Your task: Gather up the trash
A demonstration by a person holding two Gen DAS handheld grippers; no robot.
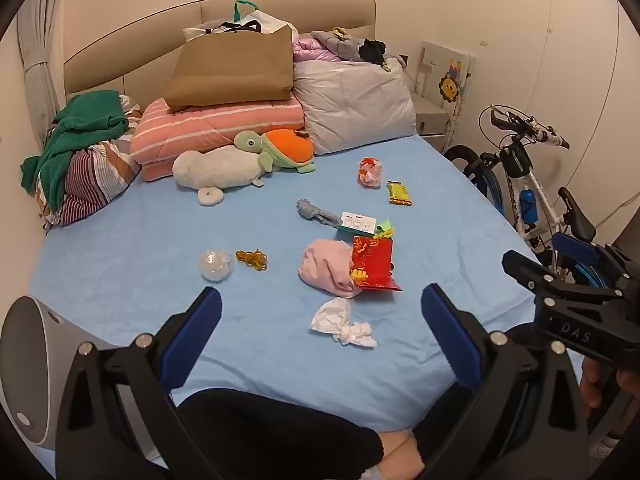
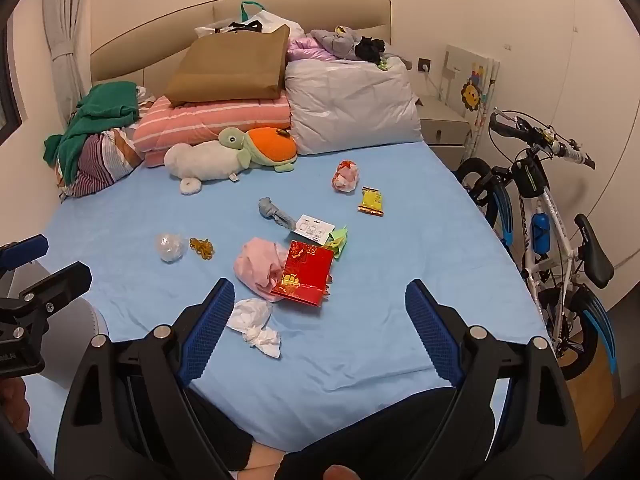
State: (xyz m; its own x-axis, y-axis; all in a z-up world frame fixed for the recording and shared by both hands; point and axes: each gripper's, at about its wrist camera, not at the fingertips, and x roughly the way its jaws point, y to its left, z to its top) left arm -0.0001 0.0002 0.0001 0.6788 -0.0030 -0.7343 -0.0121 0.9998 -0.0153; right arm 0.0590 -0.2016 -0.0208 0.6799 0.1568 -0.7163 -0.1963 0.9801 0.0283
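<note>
Both grippers hang over the near edge of the bed [image 1: 120, 248], tilted down toward the blue sheet, and nothing is held yet: the left gripper [image 1: 320, 320] has its fingers spread wide with only bare sheet and a crumpled white tissue [image 1: 344, 324] showing between them, and the right gripper [image 2: 320, 312] is spread just as wide and empty. So this reads as the very start of the collecting, the choosing of a first piece. The trash lies scattered across the middle of the bed: the tissue closest in, a red envelope [image 1: 374, 264] leaning on a pink cloth [image 1: 326, 266] just behind it, a clear plastic ball [image 1: 216, 266] beside a tangle of rubber bands [image 1: 251, 260] to the left, and farther back a yellow wrapper [image 1: 399, 193] and a crumpled red-and-white wrapper [image 1: 370, 172]. A white round bin [image 1: 28, 368] sits at the left edge, probably the destination. The tissue looks like the easiest first grab; it calls for a reach forward and down, fingers straddling the wad, then a gentle squeeze without pinching the sheet.
</note>
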